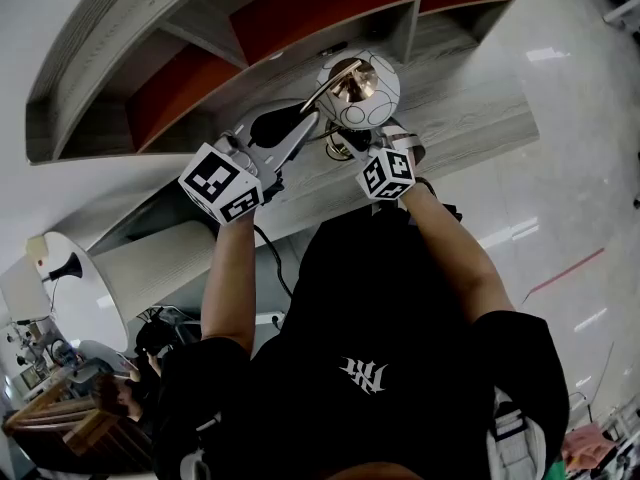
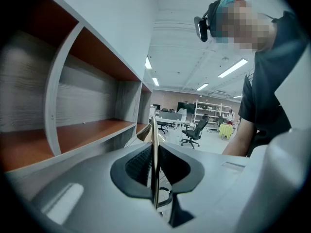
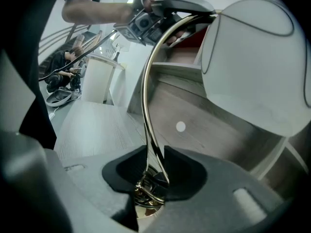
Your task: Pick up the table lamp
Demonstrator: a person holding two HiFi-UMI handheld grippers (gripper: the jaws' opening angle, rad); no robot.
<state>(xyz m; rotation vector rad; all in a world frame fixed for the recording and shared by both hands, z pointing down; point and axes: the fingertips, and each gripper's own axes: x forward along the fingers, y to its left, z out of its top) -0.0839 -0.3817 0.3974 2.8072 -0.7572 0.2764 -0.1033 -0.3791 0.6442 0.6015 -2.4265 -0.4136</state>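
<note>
Standing in front of 1 shelf unit (image 1: 120, 28), a person holds 1 table lamp (image 1: 360, 93) with 2 claws over 1 grey wood-grain surface (image 1: 480, 118). The lamp is made up of 1 white globe shade (image 3: 252, 57) and 1 curved gold arm (image 3: 146, 81). It sits at the far middle of the scene, just in front of the shelf unit. Whether its foot touches the surface cannot be told.

The left claw (image 1: 305, 118) is clamped on the upper part of the gold arm, close beside the shade. In the left gripper view the thin gold strip is seen pinched edge-on between the 2 black pads. The right claw (image 1: 350, 143) is set lower, at the bottom of the same arm. In the right gripper view the stem is seen squeezed between the 2 pads, with gold rings just below them.

1 marker cube is carried on each claw, 2 in all: 1 at the left (image 1: 222, 183) and 1 at the right (image 1: 388, 173). 3 red-backed compartments are counted in the shelf unit. 1 white dot (image 3: 180, 126) is seen on the surface beyond the stem. 1 white drum-shaped object (image 1: 70, 298) stands by the left end of the surface.
</note>
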